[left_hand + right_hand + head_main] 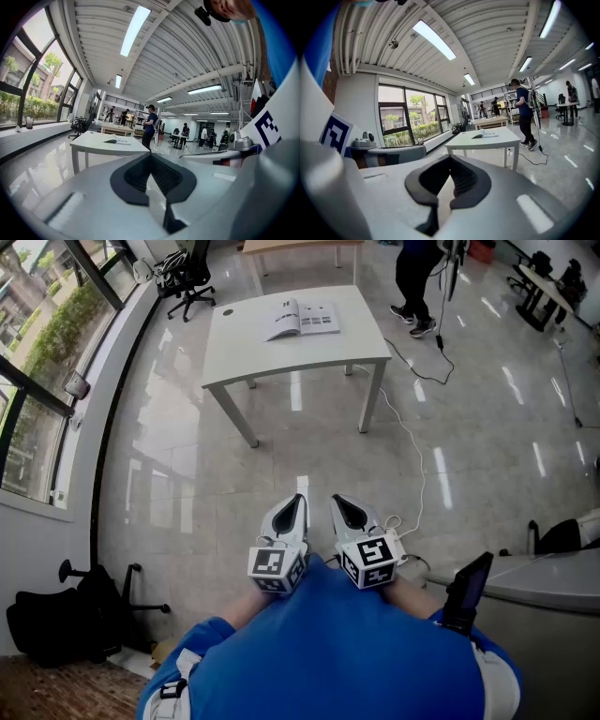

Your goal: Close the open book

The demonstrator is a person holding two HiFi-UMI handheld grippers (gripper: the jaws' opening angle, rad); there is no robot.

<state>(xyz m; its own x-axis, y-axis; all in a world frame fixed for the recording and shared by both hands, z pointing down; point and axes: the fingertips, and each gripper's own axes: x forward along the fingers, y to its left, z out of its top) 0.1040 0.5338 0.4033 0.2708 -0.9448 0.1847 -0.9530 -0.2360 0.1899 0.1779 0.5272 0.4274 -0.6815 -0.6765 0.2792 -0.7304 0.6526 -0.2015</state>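
One open book [302,319] lies on the far side of a single white table [253,357], its spread running left to right with the pages up (the left leaf arches). Two grippers, left [298,499] and right [336,500], hang near, well short of it, jaws together and empty. The glossy floor [281,456] has windows [42,343] along its left.

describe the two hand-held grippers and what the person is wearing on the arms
Both the left hand-held gripper and the right hand-held gripper have smooth white tapering shells with black ribbed lining inside the jaws. Each carries a cube with black-and-white square markers at the back. The person wears a blue top with blue sleeves.
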